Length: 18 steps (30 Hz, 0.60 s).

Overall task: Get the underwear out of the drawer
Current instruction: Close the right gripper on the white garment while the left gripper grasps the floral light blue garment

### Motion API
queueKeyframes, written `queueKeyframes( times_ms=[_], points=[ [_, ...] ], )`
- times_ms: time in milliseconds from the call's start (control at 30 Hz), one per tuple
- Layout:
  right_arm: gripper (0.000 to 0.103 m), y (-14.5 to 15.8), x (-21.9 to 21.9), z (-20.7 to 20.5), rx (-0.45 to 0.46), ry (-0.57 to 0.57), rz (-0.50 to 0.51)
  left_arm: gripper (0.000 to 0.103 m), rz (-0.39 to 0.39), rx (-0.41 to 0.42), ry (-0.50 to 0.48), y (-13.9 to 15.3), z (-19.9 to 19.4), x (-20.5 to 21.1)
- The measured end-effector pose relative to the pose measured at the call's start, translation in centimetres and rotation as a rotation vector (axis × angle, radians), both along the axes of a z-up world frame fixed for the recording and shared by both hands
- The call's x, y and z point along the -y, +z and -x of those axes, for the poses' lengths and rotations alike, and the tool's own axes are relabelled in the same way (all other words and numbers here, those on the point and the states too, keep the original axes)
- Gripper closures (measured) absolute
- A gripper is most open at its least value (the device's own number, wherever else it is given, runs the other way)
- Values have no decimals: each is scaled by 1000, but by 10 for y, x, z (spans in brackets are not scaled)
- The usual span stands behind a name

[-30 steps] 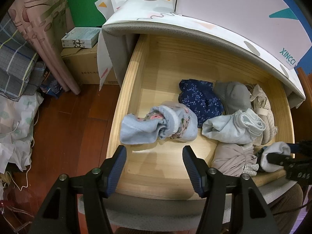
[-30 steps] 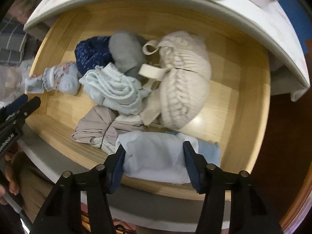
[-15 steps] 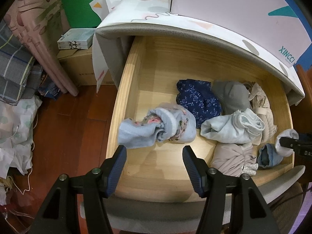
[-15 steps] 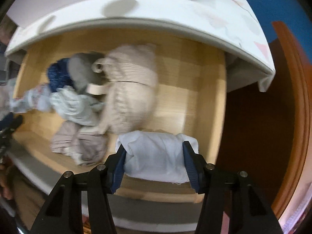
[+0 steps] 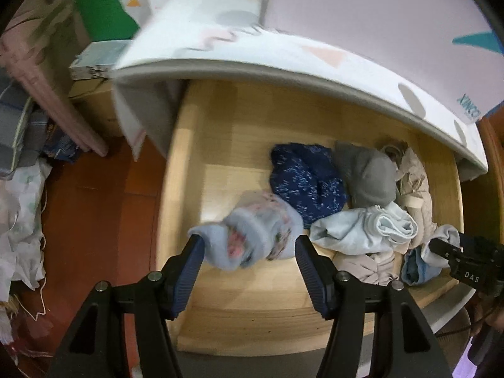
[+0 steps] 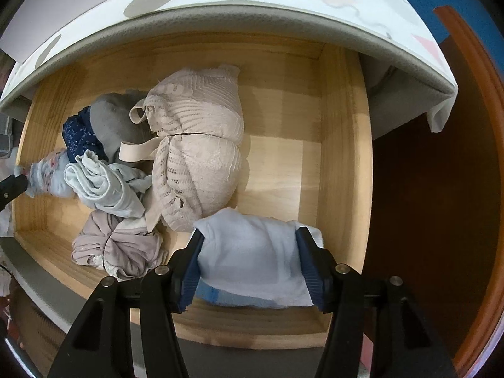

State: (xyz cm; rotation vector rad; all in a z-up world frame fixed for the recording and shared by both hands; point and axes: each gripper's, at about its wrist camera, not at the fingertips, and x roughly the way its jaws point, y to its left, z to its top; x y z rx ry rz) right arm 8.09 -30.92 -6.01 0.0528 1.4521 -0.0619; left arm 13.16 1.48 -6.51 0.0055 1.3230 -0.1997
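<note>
The wooden drawer [image 5: 195,132] is pulled open and holds several rolled pieces of underwear. My left gripper [image 5: 249,253] is open, its jaws on either side of a light blue floral roll [image 5: 258,236] near the drawer's front left. My right gripper [image 6: 249,252] has its jaws against both sides of a white and light blue folded piece [image 6: 252,258] at the drawer's front right; the same piece shows in the left wrist view [image 5: 425,258]. A navy speckled roll [image 5: 305,179], a grey roll [image 5: 368,176], a pale blue roll [image 6: 100,186] and a beige lace bra [image 6: 198,148] lie in the drawer.
A mattress edge with a patterned sheet [image 5: 283,60] overhangs the back of the drawer. A taupe bundle [image 6: 119,245] lies at the drawer front. A red-brown wooden floor [image 5: 94,208] with piled clothes [image 5: 19,214] and a cardboard box [image 5: 94,110] lies to the left.
My left gripper has moved forward and down so its jaws now flank the floral roll. My right gripper, with the white and blue piece, swung right, then back over the drawer's front right.
</note>
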Motion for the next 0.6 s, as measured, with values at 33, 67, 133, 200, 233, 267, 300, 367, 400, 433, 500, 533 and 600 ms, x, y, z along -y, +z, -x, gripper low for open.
queueKeyframes(
  times_ms=[33, 67, 133, 200, 233, 267, 300, 367, 400, 433, 500, 533, 600],
  points=[
    [49, 0, 1, 0, 5, -5, -4, 41, -6, -14, -11, -4, -2, 4],
    [48, -3, -1, 4, 8, -6, -6, 41, -19, -23, -19, -7, -4, 9],
    [48, -4, 1, 5, 18, -8, -11, 41, -46, -39, -33, -13, -7, 16],
    [48, -4, 3, 5, 23, -13, -16, 40, -64, -67, -46, -22, -11, 23],
    [47, -7, -2, 3, 24, -13, -18, 40, -67, -84, -51, -26, -13, 26],
    [47, -9, -4, 2, 25, -12, -20, 40, -71, -99, -54, -30, -15, 28],
    [47, -12, -5, 3, 26, -12, -21, 40, -77, -115, -56, -35, -17, 31],
    [46, -13, -2, 3, 28, -10, -24, 40, -84, -140, -61, -42, -21, 35],
    [46, -14, -2, 4, 30, -9, -23, 40, -88, -150, -58, -45, -22, 36],
    [46, -15, -3, 4, 31, -6, -21, 40, -93, -161, -55, -48, -24, 37],
    [45, -13, 1, 5, 35, 6, -13, 39, -95, -182, -58, -54, -27, 40],
    [45, -13, 3, 7, 37, 7, -9, 38, -102, -188, -57, -55, -28, 42],
    [44, -15, -1, 7, 38, 10, -3, 38, -109, -204, -51, -60, -31, 43]
  ],
)
